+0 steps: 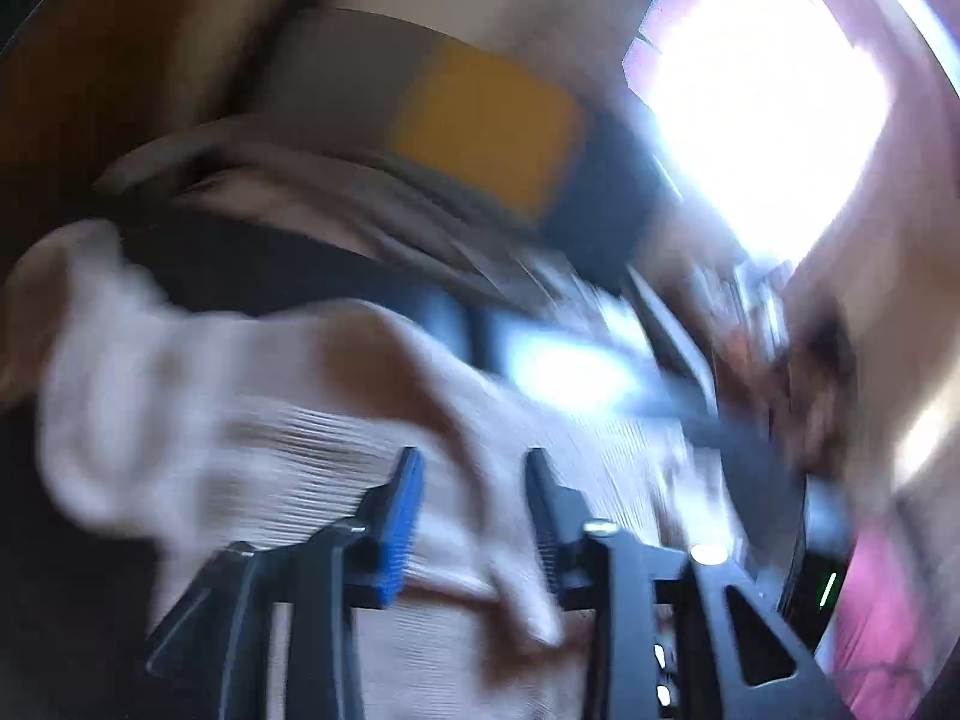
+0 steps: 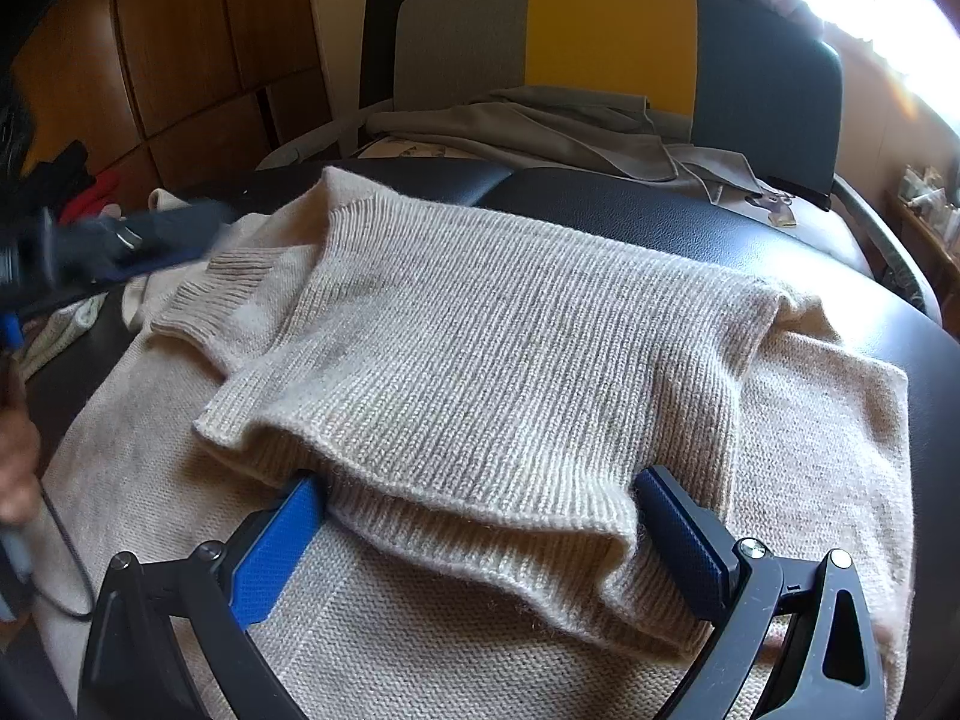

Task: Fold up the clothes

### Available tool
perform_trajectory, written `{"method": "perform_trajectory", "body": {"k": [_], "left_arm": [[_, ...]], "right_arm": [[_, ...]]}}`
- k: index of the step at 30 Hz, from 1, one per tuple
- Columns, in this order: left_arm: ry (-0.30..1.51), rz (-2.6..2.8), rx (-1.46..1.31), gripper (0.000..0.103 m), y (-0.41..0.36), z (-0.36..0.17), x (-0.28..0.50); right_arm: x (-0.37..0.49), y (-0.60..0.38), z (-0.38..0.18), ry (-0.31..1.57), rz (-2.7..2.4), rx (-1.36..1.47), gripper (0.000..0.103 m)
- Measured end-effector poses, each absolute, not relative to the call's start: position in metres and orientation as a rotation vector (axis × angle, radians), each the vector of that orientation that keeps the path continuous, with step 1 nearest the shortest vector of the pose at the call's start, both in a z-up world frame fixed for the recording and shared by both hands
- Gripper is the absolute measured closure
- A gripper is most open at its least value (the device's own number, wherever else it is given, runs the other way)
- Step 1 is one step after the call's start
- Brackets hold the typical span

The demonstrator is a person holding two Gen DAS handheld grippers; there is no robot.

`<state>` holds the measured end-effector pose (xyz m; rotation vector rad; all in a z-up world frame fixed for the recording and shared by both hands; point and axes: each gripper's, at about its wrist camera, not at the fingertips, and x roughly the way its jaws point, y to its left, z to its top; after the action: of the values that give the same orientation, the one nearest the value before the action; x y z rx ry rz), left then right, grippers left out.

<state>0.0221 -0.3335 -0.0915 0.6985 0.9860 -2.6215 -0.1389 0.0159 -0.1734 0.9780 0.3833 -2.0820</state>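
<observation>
Right now your right gripper (image 2: 480, 516) gapes wide around the beige sweater's (image 2: 480, 336) folded hem on the black seat (image 2: 750, 240); your left gripper (image 1: 474, 468), blurred, narrowly pinches knit.

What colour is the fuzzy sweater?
The sweater is a light beige, oatmeal colour. The right wrist view shows it best.

Grey-yellow-blue chair back (image 2: 612, 42), wooden cabinet (image 2: 168, 54)
</observation>
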Motion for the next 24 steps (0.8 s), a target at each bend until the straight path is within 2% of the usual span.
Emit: {"method": "perform_trajectory", "body": {"k": [2, 4, 6, 12, 18, 22, 24], "left_arm": [[1.141, -2.482, 0.537, 0.025, -0.381, -0.094, 0.059], [1.330, -2.325, 0.464, 0.021, -0.429, -0.107, 0.086], [1.423, -2.181, 0.451, 0.021, -0.459, -0.120, 0.101], [1.530, -1.894, 0.464, 0.021, -0.506, -0.145, 0.114], [1.513, -1.710, 0.532, 0.021, -0.519, -0.148, 0.083], [1.280, -1.656, 0.722, 0.024, -0.528, -0.143, 0.042], [1.098, -1.667, 0.841, 0.038, -0.530, -0.142, 0.018]], "right_arm": [[-0.139, 0.016, -0.173, 0.380, -2.080, 0.978, 0.000], [-0.140, 0.016, -0.173, 0.377, -2.078, 0.978, 0.000], [-0.140, 0.017, -0.173, 0.374, -2.077, 0.978, 0.000], [-0.139, 0.016, -0.174, 0.388, -2.082, 0.978, 0.000], [-0.138, 0.014, -0.174, 0.382, -2.082, 0.978, 0.000], [-0.140, 0.018, -0.173, 0.352, -2.073, 0.977, 0.000], [-0.142, 0.019, -0.172, 0.330, -2.067, 0.977, 0.000]]}}
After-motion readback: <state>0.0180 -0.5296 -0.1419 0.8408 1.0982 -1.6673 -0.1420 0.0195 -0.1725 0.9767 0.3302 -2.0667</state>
